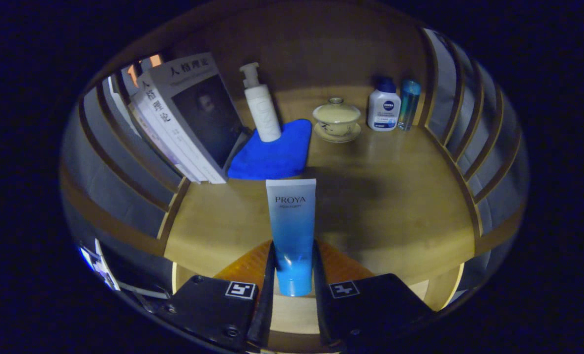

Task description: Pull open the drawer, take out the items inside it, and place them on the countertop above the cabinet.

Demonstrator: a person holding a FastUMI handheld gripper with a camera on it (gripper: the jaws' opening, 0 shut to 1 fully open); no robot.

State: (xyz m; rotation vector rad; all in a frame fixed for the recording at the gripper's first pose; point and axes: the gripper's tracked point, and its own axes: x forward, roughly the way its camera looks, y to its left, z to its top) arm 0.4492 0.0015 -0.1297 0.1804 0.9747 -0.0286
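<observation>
A blue-and-white cosmetic tube [292, 226] stands cap-down between my two fingers, and my gripper [292, 268] is shut on its lower part. The tube hangs just above the front of the wooden countertop [395, 206]. Both fingers [269, 275] press against the tube's sides near the blue cap.
Beyond the tube lies a blue cloth [272, 152] with a white pump bottle [261, 105] on it. Leaning books [188, 118] stand at the left. A lidded tea bowl on a saucer [337, 120], a white bottle [384, 105] and a slim blue bottle [409, 104] stand at the back right. Slatted side rails [469, 142] flank the countertop.
</observation>
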